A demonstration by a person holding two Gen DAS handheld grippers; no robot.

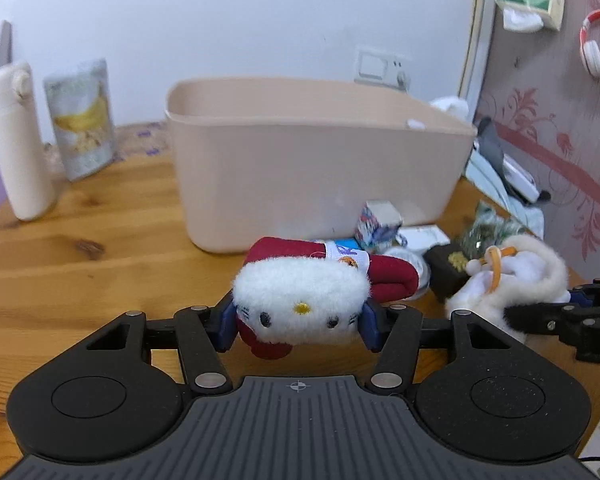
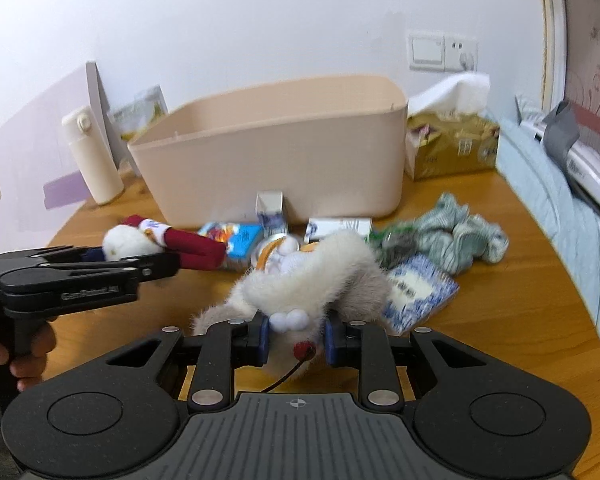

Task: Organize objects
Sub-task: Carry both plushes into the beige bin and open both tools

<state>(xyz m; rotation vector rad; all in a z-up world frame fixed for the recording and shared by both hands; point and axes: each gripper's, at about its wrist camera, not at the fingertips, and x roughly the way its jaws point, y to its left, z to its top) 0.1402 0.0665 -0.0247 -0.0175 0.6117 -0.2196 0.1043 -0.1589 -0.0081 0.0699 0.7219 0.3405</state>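
My left gripper (image 1: 298, 326) is shut on a white cat plush in red clothes (image 1: 300, 304), held by its head just above the wooden table (image 1: 80, 264). The same plush (image 2: 140, 240) and the left gripper (image 2: 112, 260) show at the left of the right wrist view. My right gripper (image 2: 296, 340) is shut on a furry white plush with a red nose (image 2: 312, 276), whose body lies over the clutter. That furry plush (image 1: 512, 276) lies to the right of the cat plush. A beige plastic bin (image 1: 300, 152) stands open behind both toys, also the bin (image 2: 276, 148).
Small boxes (image 2: 274, 208), a snack packet (image 2: 240, 238), a blue patterned pack (image 2: 416, 292) and a crumpled green cloth (image 2: 460, 236) lie in front of the bin. A cream bottle (image 1: 14, 140) and a banana pouch (image 1: 82, 120) stand far left. A tissue box (image 2: 452, 148) sits right of the bin.
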